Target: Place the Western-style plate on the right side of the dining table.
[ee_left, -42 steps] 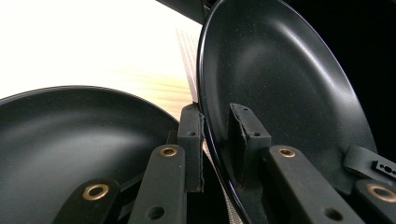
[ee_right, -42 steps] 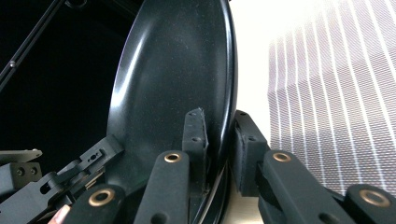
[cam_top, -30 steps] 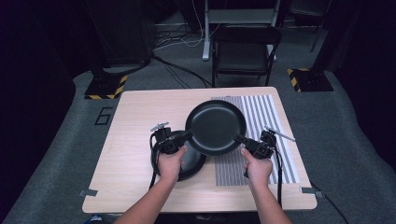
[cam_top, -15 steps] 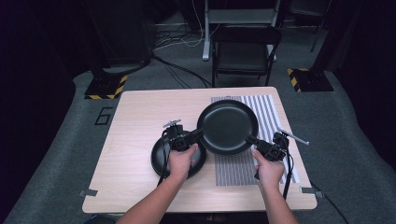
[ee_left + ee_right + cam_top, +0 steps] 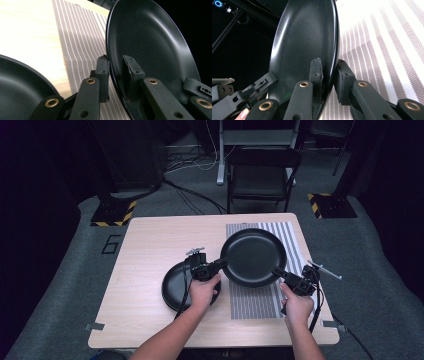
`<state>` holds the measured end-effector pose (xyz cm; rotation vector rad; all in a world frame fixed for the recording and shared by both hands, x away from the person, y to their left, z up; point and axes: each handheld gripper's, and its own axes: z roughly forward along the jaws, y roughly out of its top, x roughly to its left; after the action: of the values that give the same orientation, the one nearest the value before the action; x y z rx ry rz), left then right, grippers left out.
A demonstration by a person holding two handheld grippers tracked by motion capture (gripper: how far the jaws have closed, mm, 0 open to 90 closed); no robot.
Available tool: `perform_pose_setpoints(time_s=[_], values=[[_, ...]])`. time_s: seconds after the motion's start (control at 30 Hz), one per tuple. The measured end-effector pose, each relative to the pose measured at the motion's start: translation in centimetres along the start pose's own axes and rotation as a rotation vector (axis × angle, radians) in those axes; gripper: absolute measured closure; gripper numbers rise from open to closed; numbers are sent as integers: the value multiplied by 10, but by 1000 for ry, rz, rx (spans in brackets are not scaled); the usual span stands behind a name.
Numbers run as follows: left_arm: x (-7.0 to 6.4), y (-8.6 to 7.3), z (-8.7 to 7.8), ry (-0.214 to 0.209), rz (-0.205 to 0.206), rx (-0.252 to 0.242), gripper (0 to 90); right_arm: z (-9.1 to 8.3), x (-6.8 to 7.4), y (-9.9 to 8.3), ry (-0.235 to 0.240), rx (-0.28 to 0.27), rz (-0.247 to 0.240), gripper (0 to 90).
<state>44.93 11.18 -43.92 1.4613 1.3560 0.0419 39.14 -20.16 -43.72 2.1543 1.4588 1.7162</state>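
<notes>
Both grippers, left [image 5: 218, 263] and right [image 5: 278, 271], were clamped on opposite rim edges of the round black glossy plate [image 5: 254, 257]. It looked rigid, slick and breakable, so the rim seemed the best hold.

Both forearms are bare — no sleeves in the high view. The left gripper [image 5: 218, 264] and right gripper [image 5: 278, 271] are black, each trailing a black cable. Up close, the blocky jaws carry brass-ringed rivets and small screw holes — the right gripper's grey plate looks metallic, perhaps.
</notes>
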Motion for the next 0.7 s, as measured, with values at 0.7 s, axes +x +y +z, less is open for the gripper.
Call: perform_pose_setpoints(time_s=[0.7], values=[[-11, -26, 36, -25, -9, 56, 755, -18, -40, 0, -51, -4, 23, 773]])
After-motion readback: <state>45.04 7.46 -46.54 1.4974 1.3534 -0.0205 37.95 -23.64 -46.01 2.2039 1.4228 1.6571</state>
